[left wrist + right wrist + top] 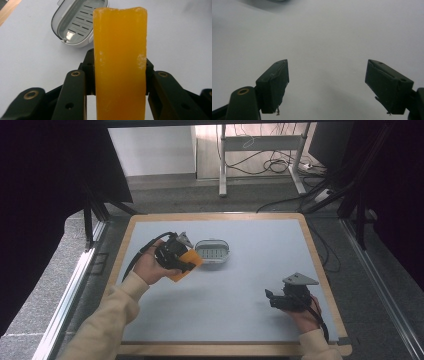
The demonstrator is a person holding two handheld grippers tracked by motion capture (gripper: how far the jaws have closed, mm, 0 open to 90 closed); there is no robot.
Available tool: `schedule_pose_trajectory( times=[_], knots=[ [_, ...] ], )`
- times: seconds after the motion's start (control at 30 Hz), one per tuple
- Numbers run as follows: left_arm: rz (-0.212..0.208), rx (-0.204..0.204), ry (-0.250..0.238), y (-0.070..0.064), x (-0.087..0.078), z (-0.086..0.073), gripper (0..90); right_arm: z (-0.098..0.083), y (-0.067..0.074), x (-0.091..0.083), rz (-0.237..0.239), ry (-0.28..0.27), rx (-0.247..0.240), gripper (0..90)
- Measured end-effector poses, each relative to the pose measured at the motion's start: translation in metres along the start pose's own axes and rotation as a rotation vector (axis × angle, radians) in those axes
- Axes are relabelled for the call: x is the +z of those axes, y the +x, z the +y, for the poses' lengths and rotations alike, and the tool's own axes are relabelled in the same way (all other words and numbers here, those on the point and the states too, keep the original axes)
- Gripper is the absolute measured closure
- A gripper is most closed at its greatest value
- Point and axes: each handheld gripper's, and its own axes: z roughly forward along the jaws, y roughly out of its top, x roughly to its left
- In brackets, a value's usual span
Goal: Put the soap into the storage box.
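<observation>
- You work at a table (310, 245) with a pale grey top and a light wooden rim.
- Grey carpet-like floor (200, 197) surrounds it.
- Beyond the far edge you see a white wall panel (152, 150) and a white metal desk frame (260, 142).
- Black cables (272, 166) lie looped under that frame.
- Dark curtains (45, 195) flank both sides.

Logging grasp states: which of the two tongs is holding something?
The left tongs, shut on the orange soap bar beside the soap dish. The right tongs stand open and empty.
</observation>
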Motion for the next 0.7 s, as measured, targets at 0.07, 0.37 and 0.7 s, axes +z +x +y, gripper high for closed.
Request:
schedule_pose_trajectory(
  times=[0.07,0.37,0.7],
  knots=[
    [-0.002,0.007,-0.001,0.002,0.0,0.002,62.1,0.0,0.0,0.0,0.0,0.002,-0.001,19.5],
    [-0.01,0.041,0.022,0.012,0.003,0.015,62.1,0.0,0.0,0.001,0.001,0.004,-0.002,19.4],
    [-0.022,0.079,0.038,0.017,0.01,0.026,62.1,-0.001,0.0,0.001,0.0,0.01,-0.005,19.3]
  ],
)
